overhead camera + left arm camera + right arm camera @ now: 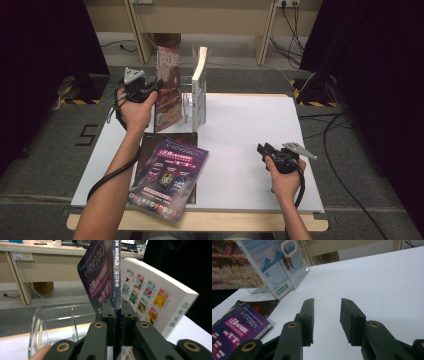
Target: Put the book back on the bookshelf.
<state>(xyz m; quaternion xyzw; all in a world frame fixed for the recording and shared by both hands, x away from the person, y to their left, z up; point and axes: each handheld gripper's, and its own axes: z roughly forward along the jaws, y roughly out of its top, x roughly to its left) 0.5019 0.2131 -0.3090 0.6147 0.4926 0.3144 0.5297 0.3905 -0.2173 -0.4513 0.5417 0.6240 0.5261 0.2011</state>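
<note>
Purple-covered magazines (167, 177) lie stacked at the near table edge. Left gripper (150, 92) clamps a thin dark-spined magazine (105, 272) upright beside the clear acrylic rack (53, 322); right gripper (263, 150) hangs released. Risk: the floppy cover buckles against the white-backed book (199, 87), missing its slot.

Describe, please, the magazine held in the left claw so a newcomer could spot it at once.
Start at the white table and find the clear rack at its far edge. The held magazine stands upright at the rack's left, clamped in the left claw. Unlike the white book beside it, its cover is dark and reddish.
</note>
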